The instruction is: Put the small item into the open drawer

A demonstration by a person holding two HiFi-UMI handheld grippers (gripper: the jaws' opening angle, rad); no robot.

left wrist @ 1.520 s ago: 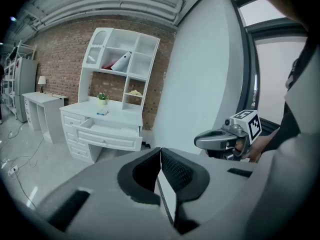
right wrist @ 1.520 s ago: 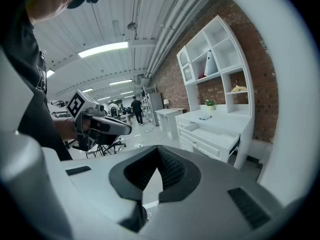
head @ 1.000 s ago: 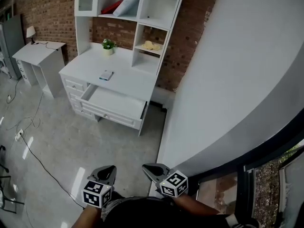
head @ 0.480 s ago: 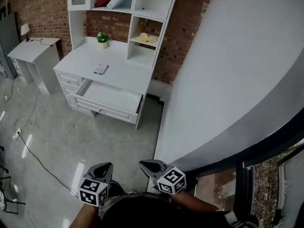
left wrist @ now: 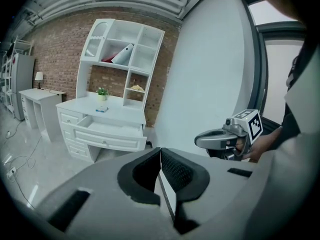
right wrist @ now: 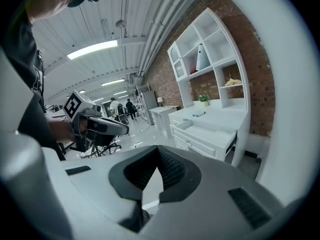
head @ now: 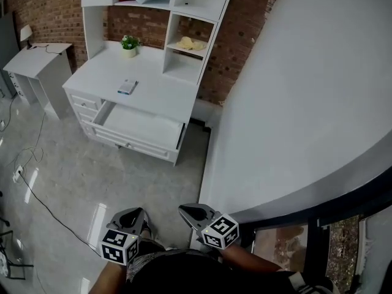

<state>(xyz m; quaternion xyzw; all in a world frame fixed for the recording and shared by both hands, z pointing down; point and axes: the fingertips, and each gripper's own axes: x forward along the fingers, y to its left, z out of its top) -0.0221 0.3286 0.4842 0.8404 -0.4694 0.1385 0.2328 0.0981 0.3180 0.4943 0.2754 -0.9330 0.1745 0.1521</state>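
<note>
Small item (head: 127,87) lies on desk (head: 160,90), upper left of frame, behind open drawer (head: 138,125); nothing done yet. My left gripper (head: 132,214) and right gripper (head: 188,211) clenched, empty (far off), so approach, grab, drop remain.

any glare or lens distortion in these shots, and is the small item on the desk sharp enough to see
Head view: the small item on the white desk is sharp though tiny; bright patches glare on the glossy floor. Left gripper view: fisheye bend, black corners, the window blown out. Right gripper view: same fisheye, the ceiling light glares.
</note>
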